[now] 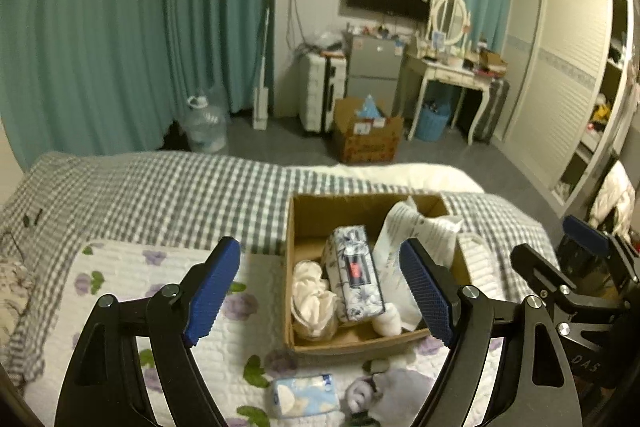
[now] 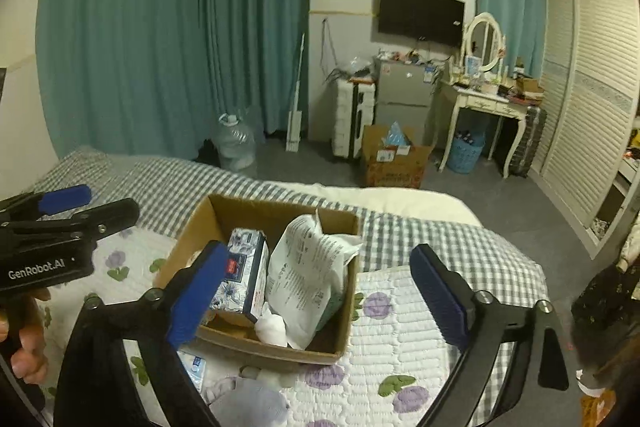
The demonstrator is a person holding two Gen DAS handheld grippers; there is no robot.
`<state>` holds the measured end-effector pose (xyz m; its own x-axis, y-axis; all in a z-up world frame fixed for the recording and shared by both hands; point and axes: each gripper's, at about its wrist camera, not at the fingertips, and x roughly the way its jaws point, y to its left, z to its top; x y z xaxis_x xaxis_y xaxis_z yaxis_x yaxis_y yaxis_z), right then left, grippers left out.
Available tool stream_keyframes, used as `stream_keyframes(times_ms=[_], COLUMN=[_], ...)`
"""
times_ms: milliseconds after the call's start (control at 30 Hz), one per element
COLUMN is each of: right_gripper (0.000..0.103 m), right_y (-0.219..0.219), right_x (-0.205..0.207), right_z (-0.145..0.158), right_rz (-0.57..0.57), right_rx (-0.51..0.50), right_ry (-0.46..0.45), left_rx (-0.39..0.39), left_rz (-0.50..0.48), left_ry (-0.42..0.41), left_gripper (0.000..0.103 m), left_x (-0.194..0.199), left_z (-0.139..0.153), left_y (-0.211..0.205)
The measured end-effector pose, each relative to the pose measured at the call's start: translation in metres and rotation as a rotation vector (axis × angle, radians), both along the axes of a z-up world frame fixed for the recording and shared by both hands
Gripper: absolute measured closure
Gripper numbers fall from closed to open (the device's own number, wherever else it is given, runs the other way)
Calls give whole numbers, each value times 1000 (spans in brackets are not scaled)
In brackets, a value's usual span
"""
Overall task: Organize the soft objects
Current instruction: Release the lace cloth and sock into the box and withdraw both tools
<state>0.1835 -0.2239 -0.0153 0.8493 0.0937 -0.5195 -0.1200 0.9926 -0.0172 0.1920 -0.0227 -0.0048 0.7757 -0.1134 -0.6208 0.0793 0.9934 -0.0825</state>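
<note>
An open cardboard box (image 1: 320, 211) (image 2: 248, 207) sits on the bed. It holds a blue floral tissue pack (image 1: 354, 273) (image 2: 244, 277), a white printed bag (image 1: 412, 239) (image 2: 308, 267), a white fluffy cloth (image 1: 312, 297) and a small white sock (image 1: 388, 319) (image 2: 272, 329). In front of the box lie a light blue tissue pack (image 1: 304, 395) (image 2: 194, 367) and a grey-white soft item (image 1: 364, 393) (image 2: 248, 403). My left gripper (image 1: 320, 293) (image 2: 64, 203) is open and empty above the box's near side. My right gripper (image 2: 316, 301) (image 1: 584, 239) is open and empty over the box.
A floral quilted mat (image 1: 132, 279) (image 2: 400, 311) covers the checked bedspread (image 1: 160, 187). Beyond the bed stand a water jug (image 1: 206, 127), a floor box (image 1: 366, 137), a suitcase (image 1: 320, 91), a fridge (image 1: 374, 67), a dressing table (image 1: 452, 75) and a wardrobe (image 1: 568, 75).
</note>
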Motion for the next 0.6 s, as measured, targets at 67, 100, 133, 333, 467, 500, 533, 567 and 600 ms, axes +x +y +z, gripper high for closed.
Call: stream_keyframes(times_ms=[67, 100, 133, 333, 467, 500, 533, 567, 600], right_gripper=[6, 5, 0, 0, 0, 0, 0, 0, 0], right_y=[-3, -4, -6, -10, -4, -2, -2, -1, 2], right_x=[-11, -18, -25, -64, -95, -99, -101, -108, -116], right_z=[10, 16, 21, 50, 65, 68, 71, 73, 76], right_rz=[-12, -13, -15, -32, -28, -27, -25, -22, -18], right_rx=[14, 25, 35, 70, 47, 42, 37, 30, 20], right_ry=[-25, -40, -53, -120, -160, -165, -169, -172, -172], left_rx=[-3, -5, -5, 13, 17, 18, 19, 19, 18], left_rz=[-2, -2, -2, -1, 5, 7, 11, 22, 33], left_ry=[-27, -44, -54, -115, -152, -160, -167, -182, -201], left_gripper=[20, 20, 20, 20, 19, 16, 5, 0, 0], left_x=[-11, -18, -24, -57, -80, -86, -91, -98, -105], left_z=[11, 17, 20, 44, 58, 60, 63, 65, 68], left_y=[1, 3, 2, 5, 11, 13, 15, 17, 20])
